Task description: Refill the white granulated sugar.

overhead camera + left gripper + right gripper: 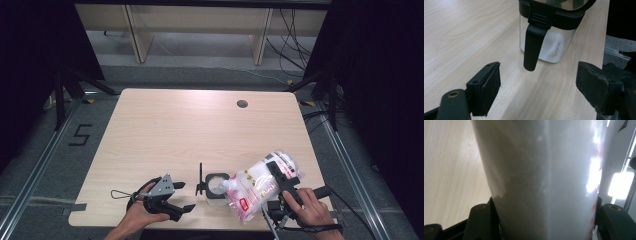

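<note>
Right gripper [280, 186], clamped on the white-and-red plastic refill bag [257, 187], should tip gently over the clear black-rimmed jar [216, 186]; left gripper [181, 196] gapes empty.

We see our left gripper [537, 82] with jaws wide apart over the bench [461, 32], a clear jar [549, 46] ahead, its black handle [532, 45] hanging between them, untouched, white grains inside.

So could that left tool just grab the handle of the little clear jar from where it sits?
Probably yes. The left tool is open, its jaws standing either side of the jar's black handle with bare table between. The bag in the right tool tips over the jar from the other side.
</note>
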{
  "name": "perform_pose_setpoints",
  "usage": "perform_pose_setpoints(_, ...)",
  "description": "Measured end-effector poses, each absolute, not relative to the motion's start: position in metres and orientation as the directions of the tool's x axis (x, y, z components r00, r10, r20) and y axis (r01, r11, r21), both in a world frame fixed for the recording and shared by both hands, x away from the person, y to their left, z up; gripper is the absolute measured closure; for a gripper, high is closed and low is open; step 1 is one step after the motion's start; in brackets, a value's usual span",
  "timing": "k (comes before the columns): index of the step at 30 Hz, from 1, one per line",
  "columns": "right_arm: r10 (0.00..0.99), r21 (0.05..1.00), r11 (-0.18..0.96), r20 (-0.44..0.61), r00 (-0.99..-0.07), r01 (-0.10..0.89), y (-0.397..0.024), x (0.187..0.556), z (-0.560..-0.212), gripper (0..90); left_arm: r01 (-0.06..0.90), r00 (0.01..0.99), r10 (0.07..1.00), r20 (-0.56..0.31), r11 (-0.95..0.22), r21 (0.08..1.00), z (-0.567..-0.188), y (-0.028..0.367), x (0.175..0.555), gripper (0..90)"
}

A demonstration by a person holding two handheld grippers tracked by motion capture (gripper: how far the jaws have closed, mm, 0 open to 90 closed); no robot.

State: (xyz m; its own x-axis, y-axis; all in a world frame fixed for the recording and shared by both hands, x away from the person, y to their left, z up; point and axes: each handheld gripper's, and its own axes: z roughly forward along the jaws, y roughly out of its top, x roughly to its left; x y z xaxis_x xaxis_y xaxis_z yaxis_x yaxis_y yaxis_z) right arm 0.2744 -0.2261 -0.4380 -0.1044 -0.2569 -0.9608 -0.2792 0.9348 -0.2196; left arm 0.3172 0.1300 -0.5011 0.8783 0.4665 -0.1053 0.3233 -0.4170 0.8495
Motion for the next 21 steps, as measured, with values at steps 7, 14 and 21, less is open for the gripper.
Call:
perform_pose_setpoints(7, -0.253, -0.216, 0.935, -0.962, -0.101, -0.281, -0.2263, 0.2746, -0.4382, 40.2, 0.323, 0.878, 0.467, -0.106, -0.416, 0.85, -0.5011, 0.1299, 0.3171, 19.5)
perform_pose_setpoints(14, -0.267, -0.229, 0.93, -0.959, -0.099, -0.286, -0.2256, 0.2747, -0.4369, 40.2, 0.324, 0.878, 0.466, -0.107, -0.415, 0.85, -0.5012, 0.1296, 0.3169, 19.5)
perform_pose_setpoints(21, -0.204, -0.167, 0.948, -0.972, -0.114, -0.27, -0.2285, 0.2746, -0.4421, 40.2, 0.324, 0.878, 0.467, -0.106, -0.416, 0.85, -0.5011, 0.1297, 0.317, 19.5)
